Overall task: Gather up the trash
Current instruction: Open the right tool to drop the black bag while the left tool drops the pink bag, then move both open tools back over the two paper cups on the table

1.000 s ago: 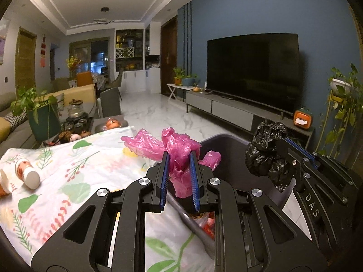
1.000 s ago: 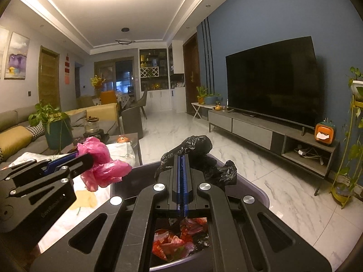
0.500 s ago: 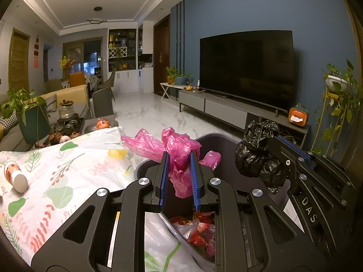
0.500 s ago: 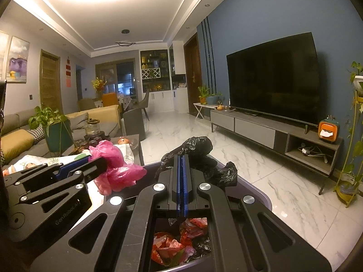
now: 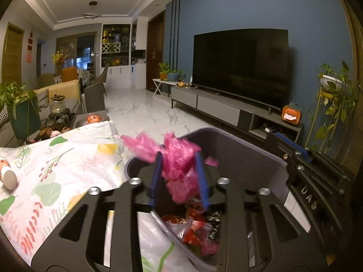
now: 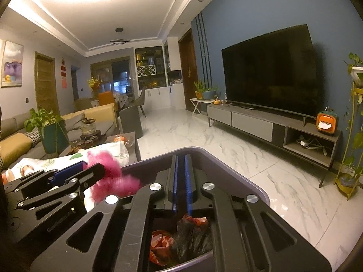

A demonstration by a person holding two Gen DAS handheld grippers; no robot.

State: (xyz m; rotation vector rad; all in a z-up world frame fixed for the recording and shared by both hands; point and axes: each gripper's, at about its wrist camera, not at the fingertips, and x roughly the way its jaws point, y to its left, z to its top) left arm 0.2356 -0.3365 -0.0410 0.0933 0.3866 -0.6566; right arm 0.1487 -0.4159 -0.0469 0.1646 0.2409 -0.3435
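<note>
bin [image 5: 229, 140], grey plastic, sitting just beside the floral-clothed table [image 5: 56, 158] so that scraps are dropping straight in. i am holding the left gripper [image 5: 179, 176] over its rim, jaws spread wide, with the pink plastic bag [image 5: 179, 165] blurring loose between the fingers, apparently falling toward the wrappers [image 5: 192, 229] below. i am keeping the right gripper [image 6: 181, 181] above the same bin, jaws narrow and gripping nothing; the black bag [image 6: 192, 238] is lying inside beneath it. a bottle [image 5: 8, 175] is waiting on the cloth.
</note>
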